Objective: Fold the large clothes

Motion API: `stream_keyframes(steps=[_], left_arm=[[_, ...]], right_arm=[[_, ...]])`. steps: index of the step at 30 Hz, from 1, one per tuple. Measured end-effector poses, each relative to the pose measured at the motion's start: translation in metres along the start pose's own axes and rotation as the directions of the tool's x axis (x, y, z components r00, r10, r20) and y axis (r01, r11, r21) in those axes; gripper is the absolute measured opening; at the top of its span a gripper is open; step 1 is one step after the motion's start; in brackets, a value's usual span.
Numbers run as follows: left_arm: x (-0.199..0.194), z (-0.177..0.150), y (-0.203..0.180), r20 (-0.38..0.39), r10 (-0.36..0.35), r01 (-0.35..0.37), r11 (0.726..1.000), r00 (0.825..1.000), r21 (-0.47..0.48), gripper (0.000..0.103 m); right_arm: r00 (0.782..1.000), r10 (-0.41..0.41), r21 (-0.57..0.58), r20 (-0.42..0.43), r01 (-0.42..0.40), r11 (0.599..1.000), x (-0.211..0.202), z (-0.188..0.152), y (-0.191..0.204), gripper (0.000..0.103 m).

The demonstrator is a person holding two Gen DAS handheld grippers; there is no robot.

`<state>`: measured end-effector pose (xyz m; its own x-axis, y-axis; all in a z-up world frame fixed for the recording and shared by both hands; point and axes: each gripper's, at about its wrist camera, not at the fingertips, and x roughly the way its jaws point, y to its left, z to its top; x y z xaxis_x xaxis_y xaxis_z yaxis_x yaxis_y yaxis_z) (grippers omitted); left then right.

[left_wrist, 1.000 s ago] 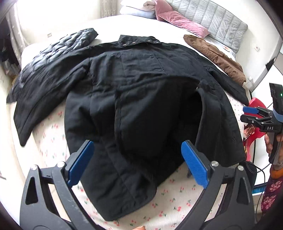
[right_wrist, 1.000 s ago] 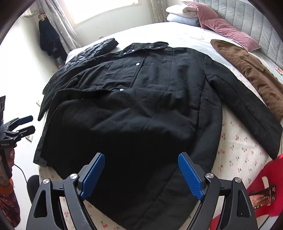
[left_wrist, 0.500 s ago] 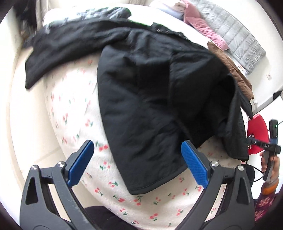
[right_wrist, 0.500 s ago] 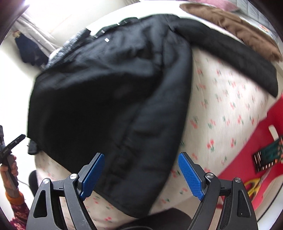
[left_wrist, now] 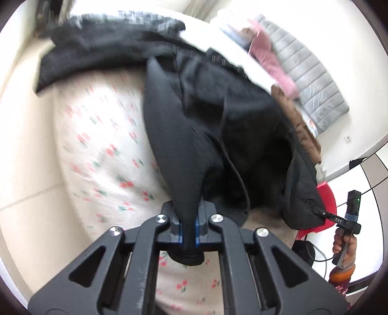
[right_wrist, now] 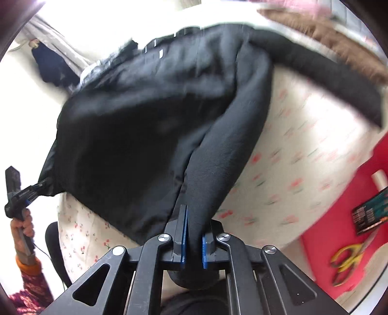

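A large black coat (left_wrist: 218, 121) lies spread on the cherry-print bed sheet (left_wrist: 97, 145), collar at the far end. In the left wrist view my left gripper (left_wrist: 189, 225) is shut on the coat's lower left hem corner, and the cloth bunches up between the blue pads. My right gripper (left_wrist: 322, 213) shows at the right, pinching the other hem corner. In the right wrist view the right gripper (right_wrist: 192, 232) is shut on a thick fold of the coat (right_wrist: 145, 121). The left gripper (right_wrist: 36, 189) holds the far corner there, in a person's hand. Between both grips the hem is lifted.
A brown garment (left_wrist: 298, 126) lies along the bed's right side, by a pink pillow (left_wrist: 269, 58) and a grey quilted headboard (left_wrist: 308, 80). Beyond the coat lies a black quilted jacket (left_wrist: 135, 19). Beside the bed stands a red stool (right_wrist: 351, 193) with yellow scissors (right_wrist: 349, 256).
Both grippers were open above the coat's hem and are now shut on its two lower corners. They moved apart to the hem's ends, and the hem has come up off the sheet.
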<state>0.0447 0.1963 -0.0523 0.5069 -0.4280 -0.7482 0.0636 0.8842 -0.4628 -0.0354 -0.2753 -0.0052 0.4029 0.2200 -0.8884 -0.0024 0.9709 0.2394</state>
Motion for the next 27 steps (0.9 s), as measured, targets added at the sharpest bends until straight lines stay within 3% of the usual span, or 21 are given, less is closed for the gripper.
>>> stream_keyframes(steps=[3,5,6,7,9,11,12,14,16,18,22,23,25,27], left_arm=[[-0.024,-0.001,0.006,0.007,0.036,-0.037,0.999,0.999,0.022,0.007],[-0.015,-0.011,0.009,-0.068,0.094,-0.089,0.994,0.993,0.068,0.008],[-0.005,-0.015,0.005,-0.110,0.146,-0.134,0.985,0.983,0.110,0.013],[0.007,-0.021,0.001,-0.146,0.240,-0.213,0.961,0.960,0.176,0.019],[0.017,-0.027,-0.003,-0.136,0.400,-0.359,0.899,0.906,0.250,0.035],[0.007,-0.026,-0.010,-0.077,0.424,-0.391,0.880,0.902,0.271,0.050],[0.000,-0.027,-0.014,-0.047,0.416,-0.390,0.881,0.908,0.268,0.060],[-0.011,-0.024,-0.025,0.019,0.380,-0.371,0.889,0.925,0.270,0.066],[-0.016,-0.021,-0.045,0.058,0.325,-0.326,0.891,0.944,0.316,0.069],[-0.007,-0.024,-0.061,0.065,0.277,-0.281,0.885,0.959,0.370,0.074],[0.031,-0.022,-0.085,0.054,0.198,-0.200,0.863,0.979,0.463,0.075],[0.042,-0.024,-0.087,0.035,0.193,-0.186,0.860,0.981,0.475,0.075],[0.078,-0.022,-0.087,-0.097,0.203,-0.134,0.869,0.974,0.476,0.077],[0.108,-0.035,-0.079,-0.250,0.248,-0.117,0.889,0.936,0.442,0.077]], right_arm=[[0.992,-0.126,0.024,0.030,0.125,0.992,-0.032,0.002,-0.026,0.007],[0.986,-0.168,0.044,-0.009,0.168,0.985,-0.033,0.001,-0.040,0.008],[0.982,-0.182,0.044,-0.048,0.185,0.982,-0.025,-0.004,-0.041,0.008],[0.973,-0.216,0.031,-0.085,0.220,0.975,-0.017,-0.006,-0.043,0.010],[0.941,-0.310,-0.015,-0.136,0.311,0.950,-0.003,-0.014,-0.040,0.017],[0.936,-0.331,-0.041,-0.120,0.328,0.944,-0.001,-0.016,-0.031,0.023],[0.937,-0.332,-0.051,-0.108,0.328,0.943,-0.002,-0.016,-0.026,0.026],[0.942,-0.328,-0.070,-0.067,0.324,0.944,-0.009,-0.015,-0.015,0.048],[0.950,-0.310,-0.107,-0.017,0.307,0.946,-0.008,-0.009,0.000,0.062],[0.958,-0.286,-0.144,0.007,0.284,0.948,-0.006,-0.002,0.014,0.065],[0.979,-0.203,-0.183,0.027,0.205,0.962,0.007,0.013,0.050,0.066],[0.983,-0.182,-0.187,0.026,0.183,0.965,0.015,0.017,0.056,0.066],[0.991,-0.136,-0.198,0.012,0.135,0.971,0.029,0.021,0.073,0.067],[0.996,-0.091,-0.214,-0.017,0.086,0.973,0.046,0.023,0.088,0.067]])
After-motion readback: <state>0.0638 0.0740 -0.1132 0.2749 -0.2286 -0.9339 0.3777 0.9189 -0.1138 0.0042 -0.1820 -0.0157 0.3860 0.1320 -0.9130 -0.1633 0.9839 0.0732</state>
